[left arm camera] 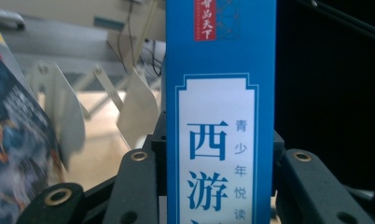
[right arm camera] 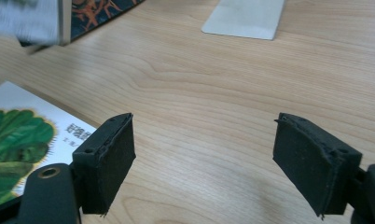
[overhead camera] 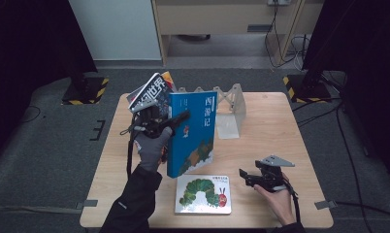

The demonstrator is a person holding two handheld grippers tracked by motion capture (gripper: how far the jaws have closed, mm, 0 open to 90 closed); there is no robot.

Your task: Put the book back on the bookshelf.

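Wooden table (overhead camera: 270, 131), grey carpet around. My left hand-held gripper (overhead camera: 176, 119) clamps the blue book (overhead camera: 190, 133) upright. My right hand-held gripper (overhead camera: 245, 175) gapes wide, empty, beside the caterpillar book (overhead camera: 203, 194).

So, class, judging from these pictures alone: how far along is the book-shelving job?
Done: one dark-covered book already leans in the white rack. In hand: the left gripper is shut on the blue book, held upright near the rack. Left: the caterpillar book lies flat on the table, beside the open right gripper.
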